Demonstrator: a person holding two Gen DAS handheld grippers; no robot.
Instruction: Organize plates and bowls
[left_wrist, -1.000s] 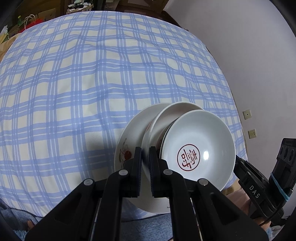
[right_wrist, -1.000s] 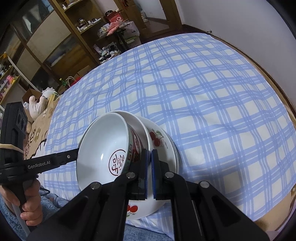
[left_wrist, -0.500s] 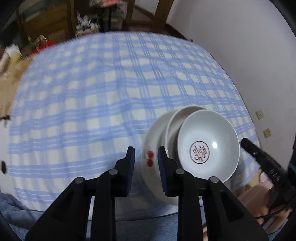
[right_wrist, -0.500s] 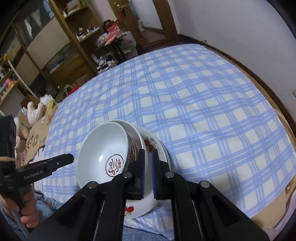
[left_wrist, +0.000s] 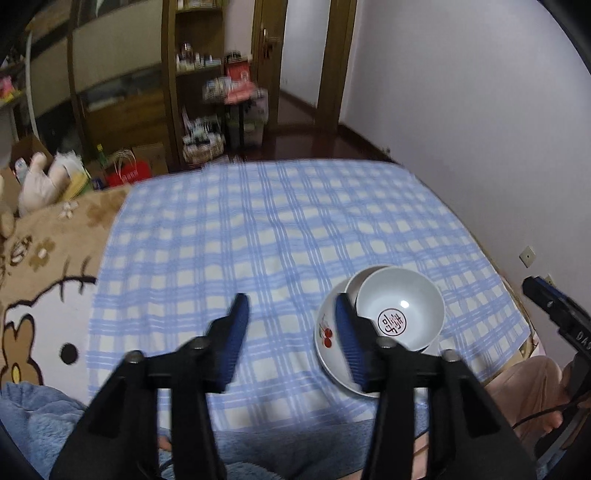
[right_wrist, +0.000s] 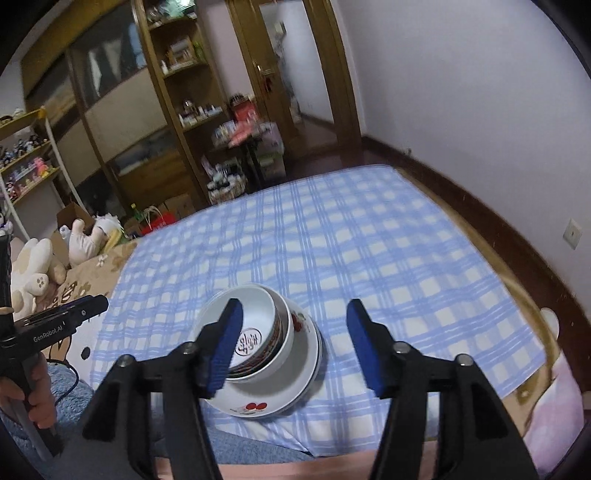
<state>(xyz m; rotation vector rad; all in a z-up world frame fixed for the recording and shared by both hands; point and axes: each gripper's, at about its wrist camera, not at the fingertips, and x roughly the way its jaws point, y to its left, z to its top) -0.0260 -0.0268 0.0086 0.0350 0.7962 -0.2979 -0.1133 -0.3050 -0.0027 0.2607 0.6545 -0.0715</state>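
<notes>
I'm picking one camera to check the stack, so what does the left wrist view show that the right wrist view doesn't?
Only the left wrist view shows the open left gripper close up and the cartoon-cat blanket in full.

Only the right wrist view shows the open right gripper close up, the red band around the top bowl and a hand on the other gripper's handle.

Both show bowls nested on the cherry plate on the blue checked cloth.

Two bowls (right_wrist: 258, 332) sit nested, the inner one bearing a red seal mark, on a stack of plates (right_wrist: 295, 391) with cherry prints; at least two plate rims show. The stack rests on one blue checked cloth (right_wrist: 369, 258), and two stuffed toys (right_wrist: 33, 266) lie left of that cloth.
</notes>
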